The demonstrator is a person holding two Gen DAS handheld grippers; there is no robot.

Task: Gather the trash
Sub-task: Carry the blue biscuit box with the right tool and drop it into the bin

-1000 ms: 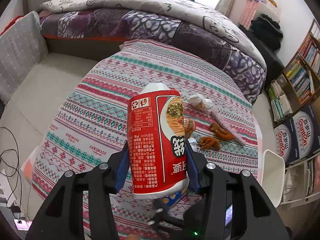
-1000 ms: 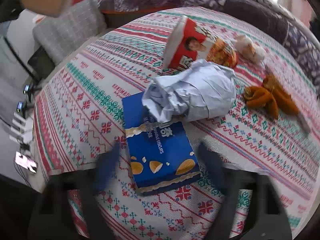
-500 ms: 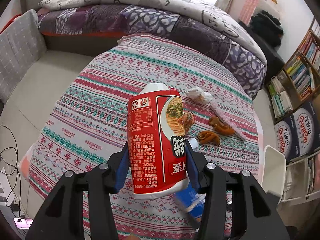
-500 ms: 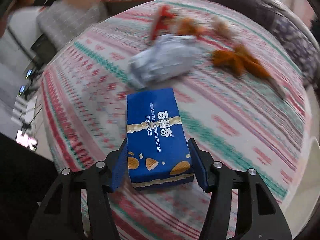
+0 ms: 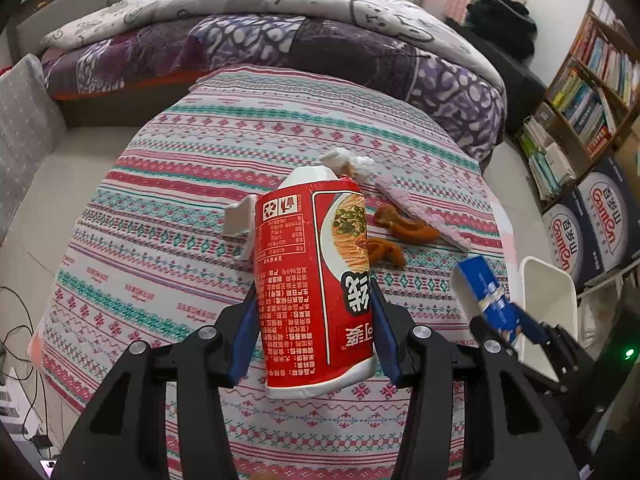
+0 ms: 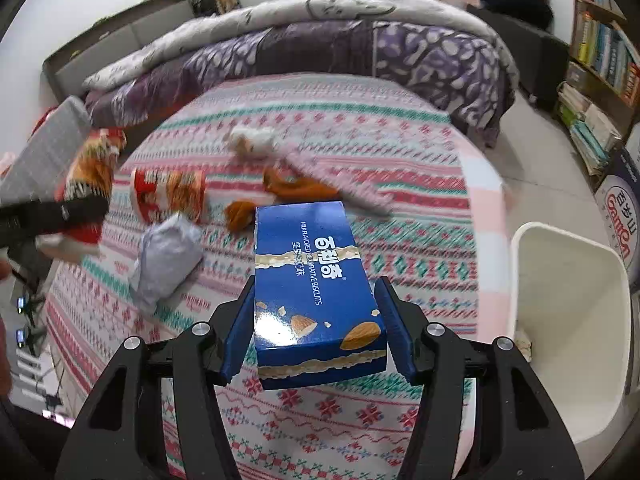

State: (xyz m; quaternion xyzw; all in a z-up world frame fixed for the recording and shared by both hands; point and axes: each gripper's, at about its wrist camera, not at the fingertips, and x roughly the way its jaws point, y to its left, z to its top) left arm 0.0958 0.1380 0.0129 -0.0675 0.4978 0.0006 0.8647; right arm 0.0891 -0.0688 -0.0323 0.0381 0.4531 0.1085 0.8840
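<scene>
My left gripper (image 5: 314, 328) is shut on a red instant-noodle cup (image 5: 316, 276), held above the patterned tablecloth (image 5: 168, 240). My right gripper (image 6: 316, 324) is shut on a blue biscuit box (image 6: 316, 288), lifted off the table; the box also shows at the right of the left wrist view (image 5: 490, 298). A white trash bin (image 6: 568, 320) stands just right of the table. On the table lie a second red noodle cup (image 6: 168, 196), a crumpled grey bag (image 6: 168, 260), orange peels (image 6: 296, 188), a white tissue wad (image 6: 252, 140) and a pink wrapper (image 6: 336, 180).
A bed with a purple quilt (image 5: 280, 40) lies behind the table. Bookshelves (image 5: 592, 92) and printed boxes (image 5: 588, 224) stand at the right. A grey cushion (image 5: 24, 128) is at the left, with cables (image 5: 16, 320) on the floor.
My right gripper closed on the blue biscuit box, lifted it off the table and swung right towards the white bin. The left gripper rose slightly with the noodle cup.
</scene>
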